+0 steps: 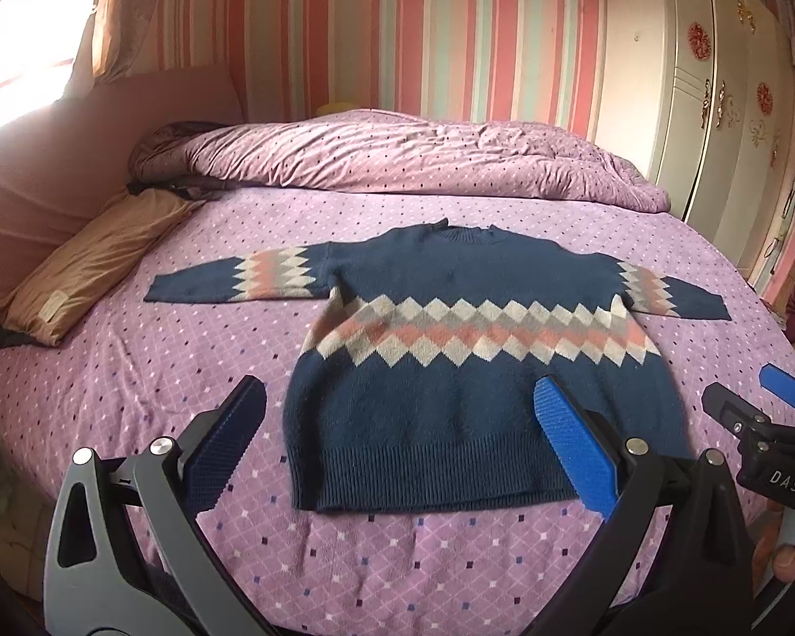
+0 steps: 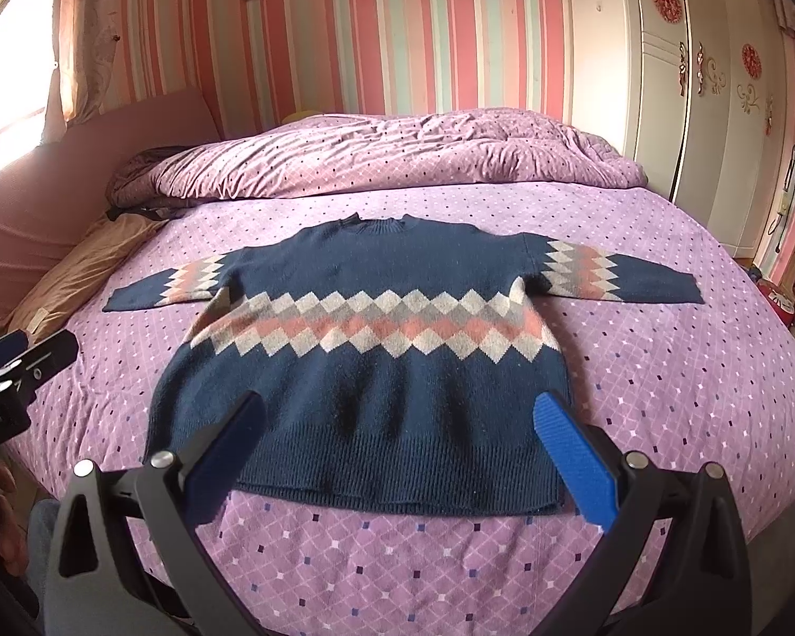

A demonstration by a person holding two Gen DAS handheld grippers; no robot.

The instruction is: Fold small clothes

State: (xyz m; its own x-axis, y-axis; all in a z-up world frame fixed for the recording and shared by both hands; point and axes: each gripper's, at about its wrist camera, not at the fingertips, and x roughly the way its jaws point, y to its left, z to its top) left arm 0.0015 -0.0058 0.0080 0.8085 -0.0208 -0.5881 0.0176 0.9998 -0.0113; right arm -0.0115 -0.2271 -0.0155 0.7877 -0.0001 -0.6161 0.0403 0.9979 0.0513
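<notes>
Sweater point(image 1: 477, 328) lying flat and unfolded on the purple bed point(image 1: 185, 350), sleeves stretched out to both sides.
Left gripper point(image 1: 397, 440) and right gripper point(image 2: 397, 450) are both hovering near its ribbed hem, jaws spread wide and holding nothing; a rumpled quilt point(image 1: 397, 153) is sitting beyond the collar.

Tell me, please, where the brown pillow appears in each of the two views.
Left wrist view: the brown pillow lies at the left, beyond the sweater's sleeve.
Right wrist view: the brown pillow sits at the left edge, partly cut off.
Shared landmark: the rumpled purple quilt behind.
</notes>
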